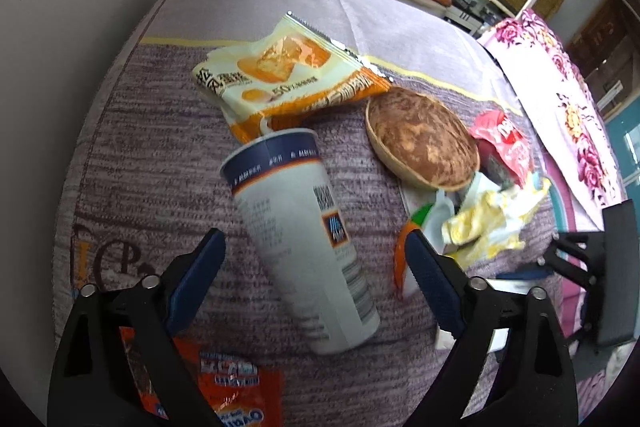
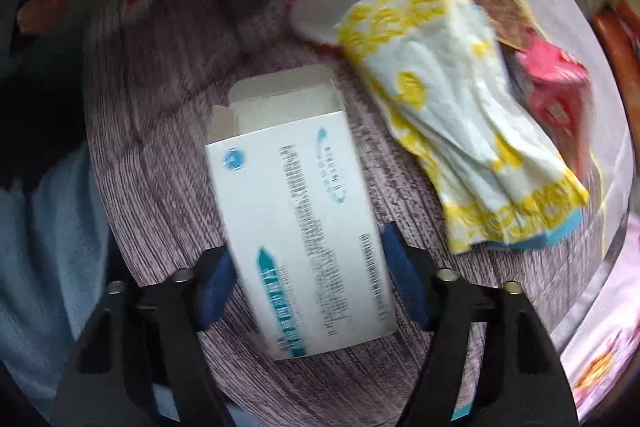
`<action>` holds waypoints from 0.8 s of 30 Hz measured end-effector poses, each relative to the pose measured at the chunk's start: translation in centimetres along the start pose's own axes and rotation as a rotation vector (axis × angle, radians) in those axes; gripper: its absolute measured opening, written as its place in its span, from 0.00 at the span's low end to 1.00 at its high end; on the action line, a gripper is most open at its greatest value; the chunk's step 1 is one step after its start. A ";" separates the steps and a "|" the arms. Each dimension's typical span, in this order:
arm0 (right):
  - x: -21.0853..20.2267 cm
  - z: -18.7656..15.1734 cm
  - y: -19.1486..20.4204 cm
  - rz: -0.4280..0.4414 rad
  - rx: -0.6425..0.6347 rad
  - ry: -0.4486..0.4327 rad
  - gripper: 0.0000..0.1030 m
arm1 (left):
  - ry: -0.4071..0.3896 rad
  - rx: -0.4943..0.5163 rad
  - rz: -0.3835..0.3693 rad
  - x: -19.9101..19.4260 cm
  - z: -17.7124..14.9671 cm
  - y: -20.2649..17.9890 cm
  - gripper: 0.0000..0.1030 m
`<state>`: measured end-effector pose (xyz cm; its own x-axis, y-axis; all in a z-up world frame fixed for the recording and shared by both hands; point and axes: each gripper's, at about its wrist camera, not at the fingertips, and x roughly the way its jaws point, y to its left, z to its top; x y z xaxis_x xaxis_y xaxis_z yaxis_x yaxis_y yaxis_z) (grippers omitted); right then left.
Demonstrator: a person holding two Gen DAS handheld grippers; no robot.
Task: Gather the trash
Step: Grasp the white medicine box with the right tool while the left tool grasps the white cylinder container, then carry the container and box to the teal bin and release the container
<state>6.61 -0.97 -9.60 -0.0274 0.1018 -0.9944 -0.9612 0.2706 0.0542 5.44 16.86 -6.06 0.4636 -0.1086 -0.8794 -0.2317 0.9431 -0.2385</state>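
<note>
While the left gripper hangs spread over a paper cup lying on its side on the purple-grey tablecloth, neither pad touching it, the right gripper straddles the near end of an open white carton; whether its pads press the carton I cannot tell. Right of the carton lies a yellow-patterned wrapper.

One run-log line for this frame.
task: collect trash | left gripper: open around paper cup | right gripper: jaws beside white carton, contact unclear | surface: tablecloth
</note>
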 end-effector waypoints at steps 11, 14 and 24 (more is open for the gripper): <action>-1.7 -4.2 -1.9 0.113 0.317 -0.107 0.61 | -0.003 -0.002 0.039 0.2 -0.5 -0.7 0.53; -3.7 -5.8 -2.7 0.131 0.375 -0.169 0.61 | -0.026 -0.004 0.036 -1.2 -0.9 -0.6 0.53; -8.0 -10.5 -7.3 0.089 0.626 -0.348 0.61 | -0.075 0.055 -0.041 -5.2 -2.3 -3.9 0.53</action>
<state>10.93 -13.83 -2.98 0.0905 0.4198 -0.9031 -0.6190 0.7341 0.2792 1.93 13.04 -1.47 0.5351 -0.1260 -0.8354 -0.1645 0.9544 -0.2492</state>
